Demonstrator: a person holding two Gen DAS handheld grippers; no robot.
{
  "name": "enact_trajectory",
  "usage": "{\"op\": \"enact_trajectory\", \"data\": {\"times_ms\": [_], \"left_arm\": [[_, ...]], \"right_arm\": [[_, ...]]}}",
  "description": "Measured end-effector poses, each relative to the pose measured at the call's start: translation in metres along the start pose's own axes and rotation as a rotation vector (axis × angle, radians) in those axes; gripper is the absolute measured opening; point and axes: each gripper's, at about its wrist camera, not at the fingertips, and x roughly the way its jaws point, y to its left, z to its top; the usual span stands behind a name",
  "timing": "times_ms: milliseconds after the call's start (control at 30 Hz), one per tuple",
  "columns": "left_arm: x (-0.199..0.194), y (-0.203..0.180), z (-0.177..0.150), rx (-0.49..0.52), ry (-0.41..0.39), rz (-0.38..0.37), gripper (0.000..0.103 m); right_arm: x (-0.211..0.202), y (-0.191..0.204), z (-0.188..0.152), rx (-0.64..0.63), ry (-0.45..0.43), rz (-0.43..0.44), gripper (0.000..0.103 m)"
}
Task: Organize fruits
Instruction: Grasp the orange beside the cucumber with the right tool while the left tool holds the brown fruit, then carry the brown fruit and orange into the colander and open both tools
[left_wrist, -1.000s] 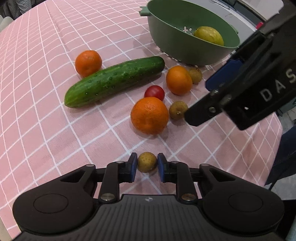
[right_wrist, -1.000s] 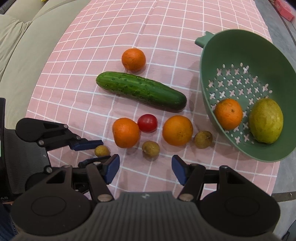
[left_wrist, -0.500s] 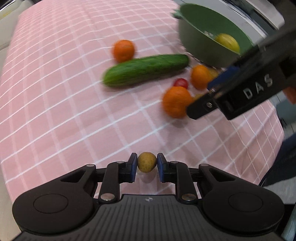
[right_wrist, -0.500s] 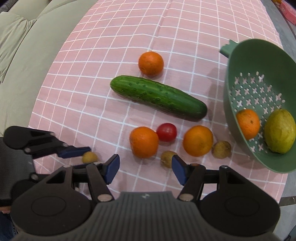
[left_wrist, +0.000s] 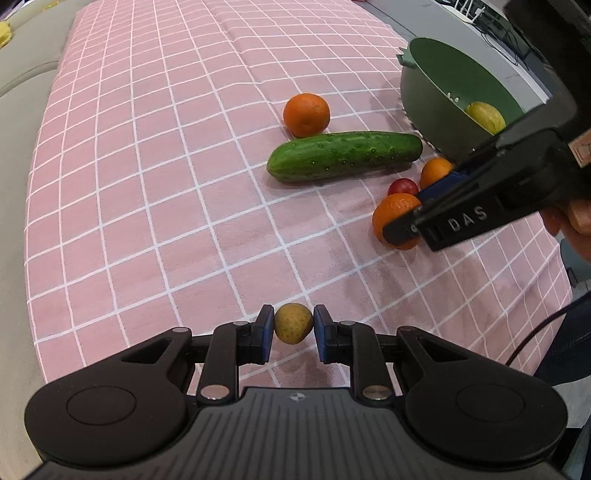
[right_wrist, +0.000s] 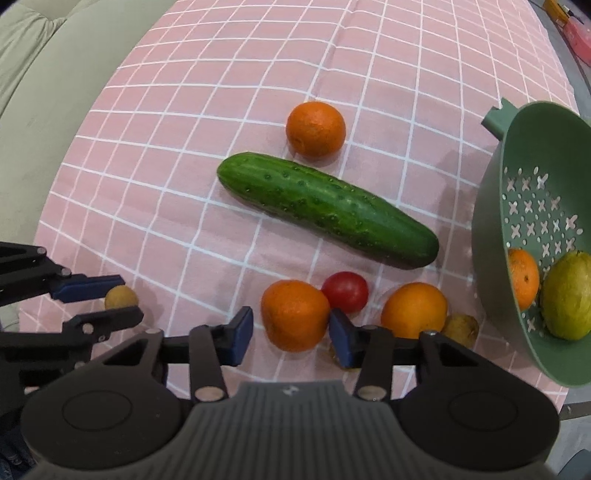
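Left gripper: jaws clenched on a small round yellow-brown fruit, held clear above the pink checked tablecloth covering the surface. The right wrist view shows the same fruit pinched between those blue pads at the left edge.

Right gripper: jaws closing around the nearest orange; the right pad is against its side, the left pad stands just apart.

Just beyond that orange lie a small red tomato and a second orange, with another small brown fruit beside it. Farther off, a long dark green cucumber lies diagonally, and a third orange sits past it.

The green perforated plastic colander stands at the right. The right wrist view shows an orange and a yellow-green fruit inside; the left wrist view shows only the yellow-green fruit, and also a hand on the right gripper's handle.
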Motion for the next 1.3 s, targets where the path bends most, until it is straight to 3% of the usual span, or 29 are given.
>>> {"op": "enact_trajectory", "data": {"times_ms": [500,833,1300], "left_arm": [[0.008,-0.004,-0.004,0.002,0.035,-0.006,0.025],[-0.001,-0.014,-0.005,-0.003,0.064,-0.018,0.025],[-0.061,-0.064,0.067,0.164,0.049,0.062,0.025]], "right_arm": [[-0.002,-0.003,-0.001,0.011,0.014,0.027,0.035],[-0.028,-0.005,-0.013,-0.007,0.035,0.046,0.035],[-0.102,-0.043,-0.009,-0.044,0.042,-0.004,0.035]]}}
